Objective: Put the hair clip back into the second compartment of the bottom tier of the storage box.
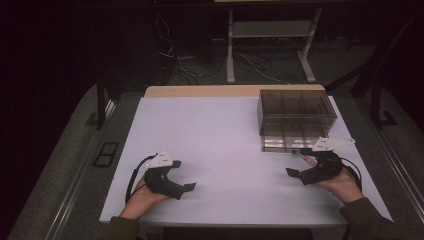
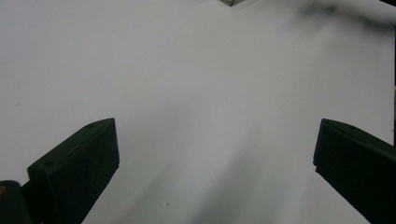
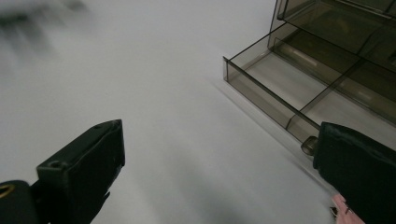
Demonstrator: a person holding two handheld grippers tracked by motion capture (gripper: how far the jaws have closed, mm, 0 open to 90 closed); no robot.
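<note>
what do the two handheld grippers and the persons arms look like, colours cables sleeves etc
Both are black handheld tools with two blocky black jaws. The left gripper and the right gripper each carry a pale grey three-cornered plate on top and trail a black cable. The person's left sleeve and right sleeve are dark olive-brown.

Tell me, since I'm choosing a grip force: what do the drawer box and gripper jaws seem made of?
Drawer box: likely smoke-tinted clear hard plastic, glossy; the dividers show through its walls. Right gripper jaws: matte black, probably moulded plastic; no shine, so rubber facing can't be ruled out.
</note>
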